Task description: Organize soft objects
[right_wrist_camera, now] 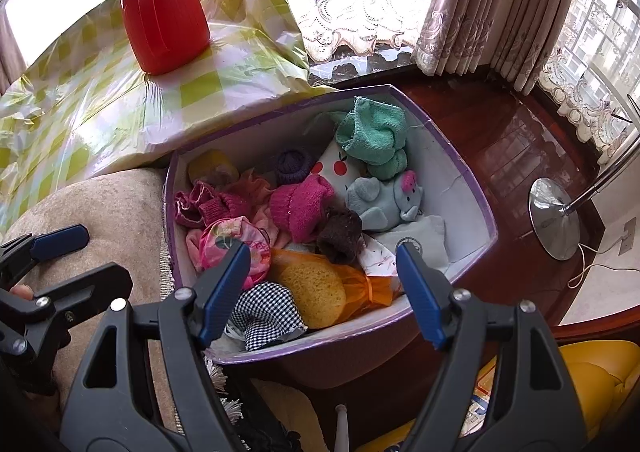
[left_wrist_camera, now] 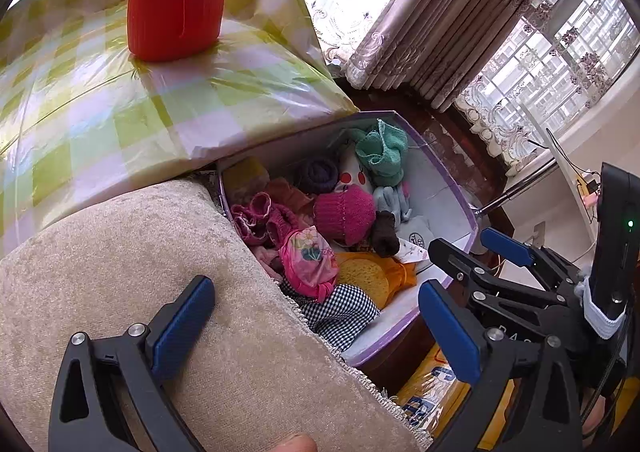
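1. The box (right_wrist_camera: 460, 180), purple-rimmed, sits mid-frame in both views, wedged between the cushion (left_wrist_camera: 160, 292) at lower left and the checked cloth (left_wrist_camera: 120, 100) at upper left. It is already full of soft things.

2. Inside, seen from the right wrist: a green cloth (right_wrist_camera: 372, 136) at the top, a grey plush (right_wrist_camera: 384, 200) right of centre, a pink sock (right_wrist_camera: 304, 204) in the middle, a brown sock (right_wrist_camera: 340, 234) just below it, a sponge (right_wrist_camera: 316, 288) and a checked pouch (right_wrist_camera: 266, 312) along the lower edge.

3. The right gripper (right_wrist_camera: 324, 292) hangs over the box's near edge, fingers spread wide and holding nothing. The left gripper (left_wrist_camera: 316, 324) is likewise spread and empty, low in its frame above the cushion and the box's near corner.

4. Risk: the pile is loose and tangled. Closing on the sponge may catch its orange netting (right_wrist_camera: 368, 284) or the pouch beside it, dragging out two things at once.

5. Risk: the box looks light. A sideways tug could tip or slide it, as nothing visibly steadies it.

6. Risk: the two grippers are close together. Reaching for the same corner could make them knock.

7. Risk: the red jar (right_wrist_camera: 164, 12), at upper left on the cloth, could topple if the cloth gets pulled.
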`<control>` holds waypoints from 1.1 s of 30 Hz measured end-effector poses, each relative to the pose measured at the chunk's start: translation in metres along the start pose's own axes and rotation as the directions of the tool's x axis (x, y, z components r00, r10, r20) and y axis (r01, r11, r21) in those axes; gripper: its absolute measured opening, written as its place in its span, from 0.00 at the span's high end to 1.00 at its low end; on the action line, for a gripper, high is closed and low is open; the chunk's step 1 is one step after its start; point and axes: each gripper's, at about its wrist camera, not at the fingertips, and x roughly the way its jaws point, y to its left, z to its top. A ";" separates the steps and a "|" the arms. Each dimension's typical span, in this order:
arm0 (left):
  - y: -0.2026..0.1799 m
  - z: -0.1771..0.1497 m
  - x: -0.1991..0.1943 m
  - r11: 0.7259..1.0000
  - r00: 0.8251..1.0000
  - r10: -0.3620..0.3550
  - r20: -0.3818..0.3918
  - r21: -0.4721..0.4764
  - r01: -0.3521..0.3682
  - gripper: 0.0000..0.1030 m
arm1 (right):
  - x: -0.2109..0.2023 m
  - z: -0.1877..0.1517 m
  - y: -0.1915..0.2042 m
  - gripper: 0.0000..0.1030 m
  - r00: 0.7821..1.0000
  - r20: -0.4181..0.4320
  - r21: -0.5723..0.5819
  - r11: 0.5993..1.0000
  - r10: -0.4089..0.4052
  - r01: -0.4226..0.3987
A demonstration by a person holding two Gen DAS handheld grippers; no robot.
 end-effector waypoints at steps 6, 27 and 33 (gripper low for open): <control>0.000 0.000 0.002 1.000 1.000 0.003 -0.001 0.001 -0.003 0.00 | 0.001 0.000 0.000 0.25 1.000 -0.003 0.004 1.000 0.003 -0.003; 0.000 0.000 0.003 1.000 1.000 0.008 -0.003 0.004 -0.008 0.00 | 0.004 0.000 -0.001 0.24 1.000 -0.017 0.009 1.000 0.018 -0.018; 0.000 0.001 0.004 1.000 1.000 0.009 -0.004 0.004 -0.009 0.00 | 0.004 0.000 -0.001 0.24 1.000 -0.017 0.010 1.000 0.017 -0.017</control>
